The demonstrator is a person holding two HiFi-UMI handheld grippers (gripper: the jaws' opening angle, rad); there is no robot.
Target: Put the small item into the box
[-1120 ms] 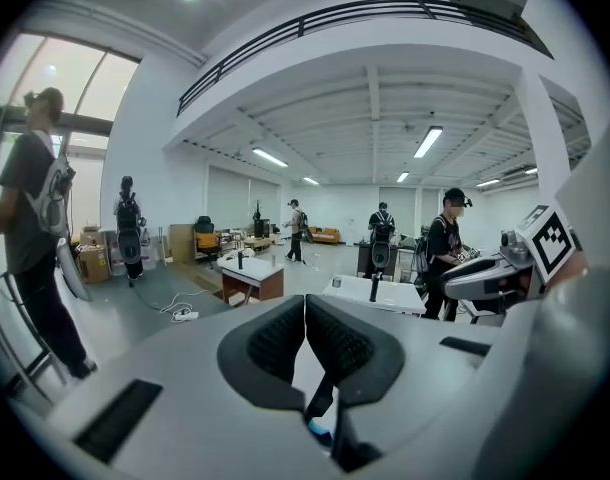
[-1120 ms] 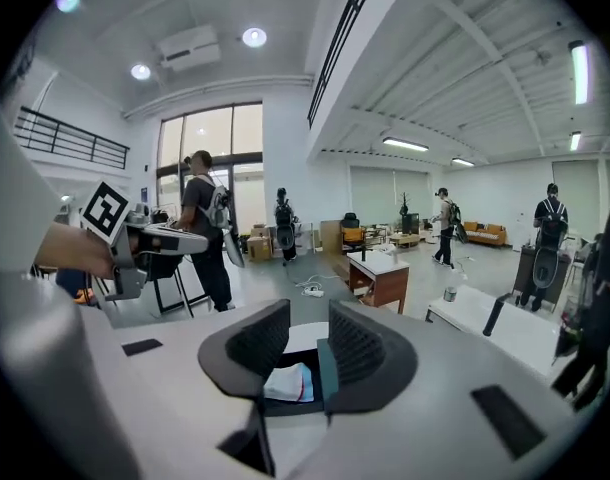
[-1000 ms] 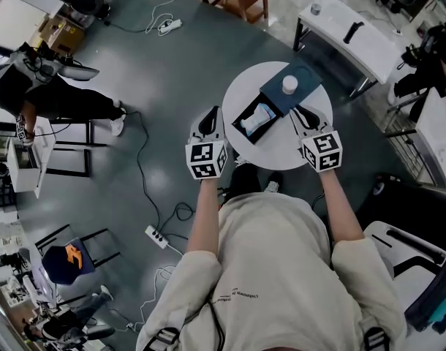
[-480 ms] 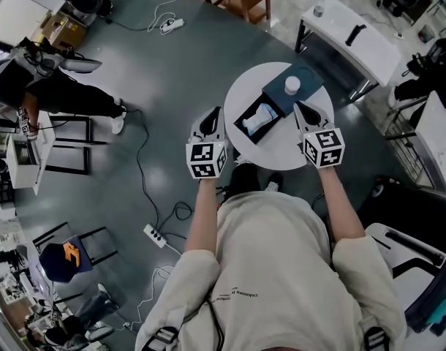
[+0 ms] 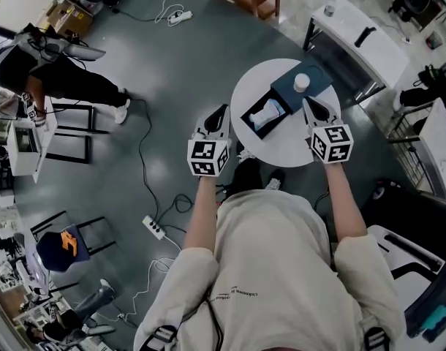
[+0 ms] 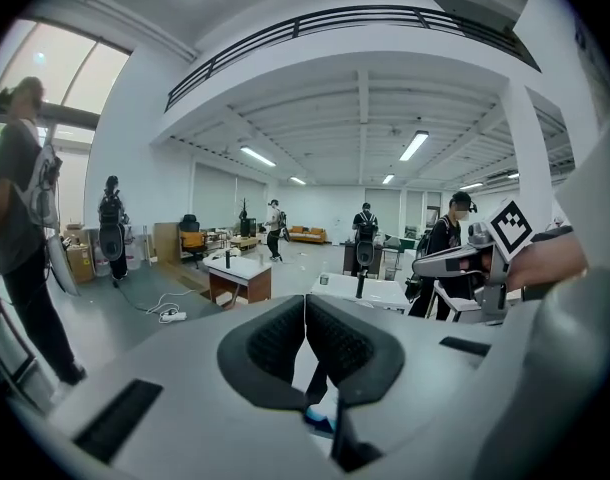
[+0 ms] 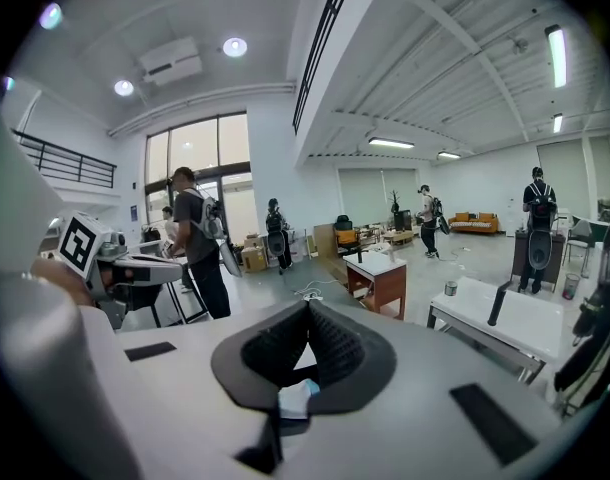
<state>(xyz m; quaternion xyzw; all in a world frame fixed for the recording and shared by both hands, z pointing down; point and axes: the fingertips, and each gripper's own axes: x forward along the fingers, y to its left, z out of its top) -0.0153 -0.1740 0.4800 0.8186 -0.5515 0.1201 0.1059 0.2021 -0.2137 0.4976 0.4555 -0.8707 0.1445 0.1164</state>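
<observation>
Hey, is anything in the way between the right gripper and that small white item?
Nothing visible does. The right gripper, shut, is close to the small white item, with only the dark lid it rests on between them.

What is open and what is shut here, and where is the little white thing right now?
box: open, white padding inside, small item not in it.
lid: off, lying flat beside the box.
small white item: sitting on the lid, not held.
left gripper: shut, empty, at the left edge of the table.
right gripper: shut, empty, close to the lid.
</observation>
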